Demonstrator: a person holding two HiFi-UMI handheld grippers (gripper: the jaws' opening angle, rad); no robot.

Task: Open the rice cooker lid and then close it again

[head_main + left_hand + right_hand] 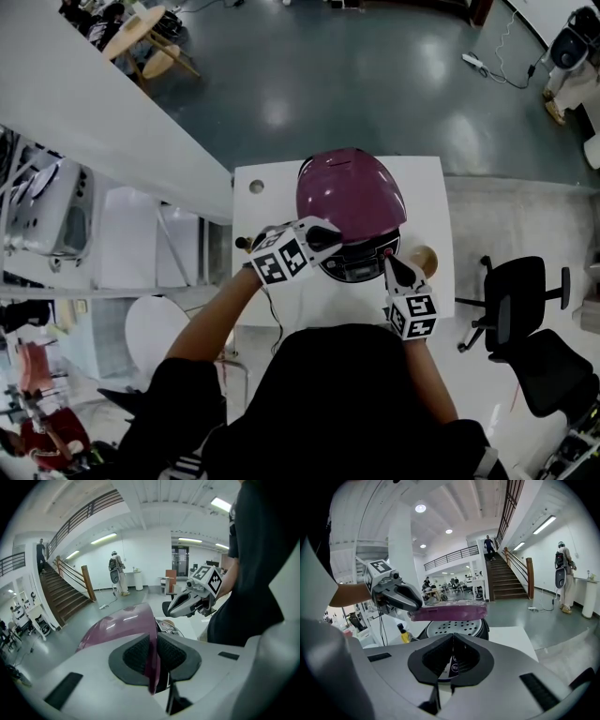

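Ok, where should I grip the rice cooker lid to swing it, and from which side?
The thin front rim of the lid, coming from the cooker's front-left. The dome looks too broad and smooth to pinch; the rim is a narrow lip that fits between jaws, as the left gripper holds it.

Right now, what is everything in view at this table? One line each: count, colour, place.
glossy purple domed rice cooker lid: one, purple, part raised over the cooker, front edge gripped.
white rectangular table: one, white, beneath the cooker.
small yellow bottle with black cap: one, yellow, table, left of cooker.
round tan object: one, tan, table, right of cooker.
black wheeled office chair: one, black, floor right of table.
left gripper: one, grey, shut on the lid's edge.
right gripper: one, grey, shut, empty, near the cooker's front.
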